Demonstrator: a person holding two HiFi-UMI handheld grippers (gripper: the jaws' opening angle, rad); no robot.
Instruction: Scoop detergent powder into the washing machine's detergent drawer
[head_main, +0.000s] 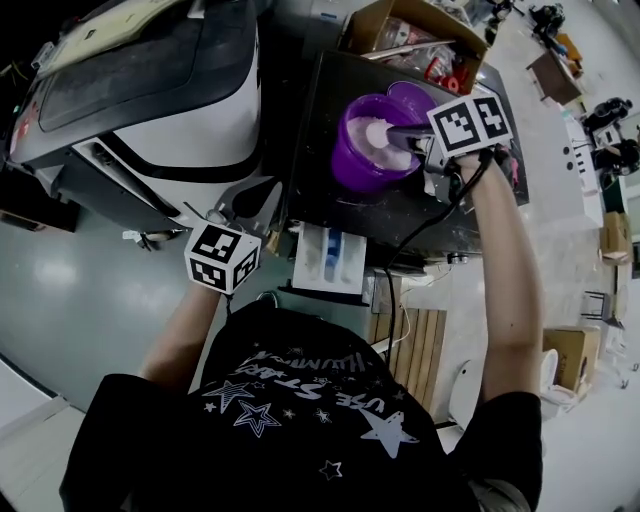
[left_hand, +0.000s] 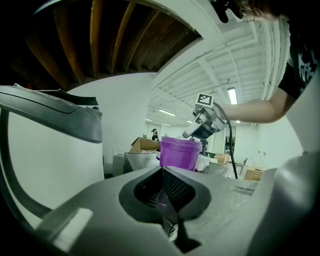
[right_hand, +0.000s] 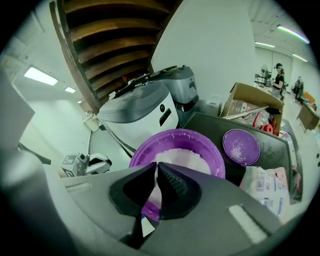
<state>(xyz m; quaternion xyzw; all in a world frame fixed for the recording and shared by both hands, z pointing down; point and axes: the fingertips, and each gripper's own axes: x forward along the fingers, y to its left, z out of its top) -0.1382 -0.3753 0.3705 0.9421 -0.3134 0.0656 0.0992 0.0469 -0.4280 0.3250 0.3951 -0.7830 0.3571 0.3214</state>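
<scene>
looming at the left is a white and black appliance (head_main: 150, 90), the biggest thing in the room from where i stand. right of it is a dark tabletop (head_main: 330, 120), and a person in a black star-print shirt leans over both from the near side. an open cardboard box (head_main: 385, 20) sits at the tabletop's far edge.

a purple tub (head_main: 350, 160) stands on the tabletop, uncovered, with white powder (head_main: 368, 138) heaped inside. its round purple lid (head_main: 410, 98) lies flat just beside it, on the far right, dusted with a few white grains. a white printed packet (right_hand: 267, 187) lies on the tabletop to the right of the tub.

the detergent drawer (head_main: 330, 258), white with a blue part inside, sticks out from the tabletop's near edge. it is pulled open and sits well nearer than the tub.

the right tongs (head_main: 392, 132) reach in from the right over the tub's mouth. they are clenched on a thin white strip (right_hand: 151, 195) that runs down toward the powder. it looks like a scoop's handle, though i cannot see its end.

the left tongs (head_main: 250, 205) are low by the appliance's near right corner, left of the drawer and not touching it. they are pressed together, with a faint lilac smudge where they meet that i cannot identify.
</scene>
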